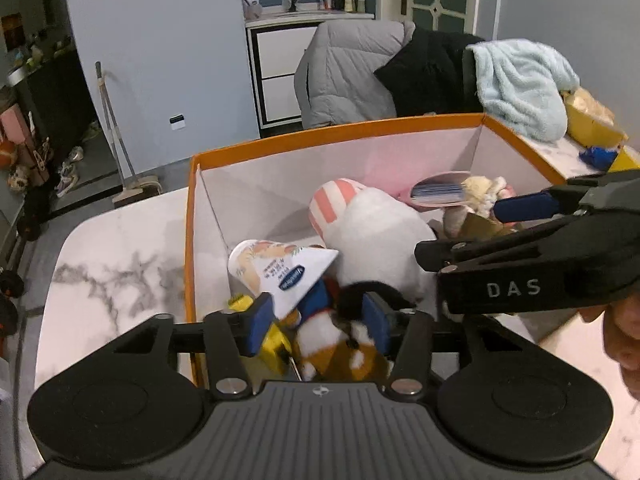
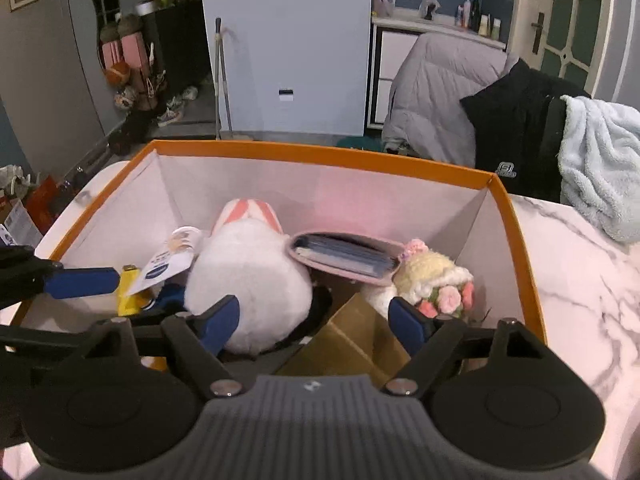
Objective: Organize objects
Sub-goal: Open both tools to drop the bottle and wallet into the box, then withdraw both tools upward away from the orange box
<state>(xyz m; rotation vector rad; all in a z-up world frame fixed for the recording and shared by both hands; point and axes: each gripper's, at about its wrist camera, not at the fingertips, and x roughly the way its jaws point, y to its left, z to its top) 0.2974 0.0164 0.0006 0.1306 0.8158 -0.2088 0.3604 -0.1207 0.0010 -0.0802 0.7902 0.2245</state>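
Right wrist view: orange-rimmed box [image 2: 320, 156] (white inside) holds plush toys; both grippers [image 2: 316, 320] [image 1: 316, 320] gape.

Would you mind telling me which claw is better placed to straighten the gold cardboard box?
Right. The right claw hangs open directly above the gold cardboard box; the left claw straddles a brown-and-white plush toy instead.

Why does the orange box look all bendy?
Both cameras are fisheye: in the right wrist view the box rim bows upward and the corners go dark; in the left wrist view the door frame leans, and the box wall carries a pink tint.
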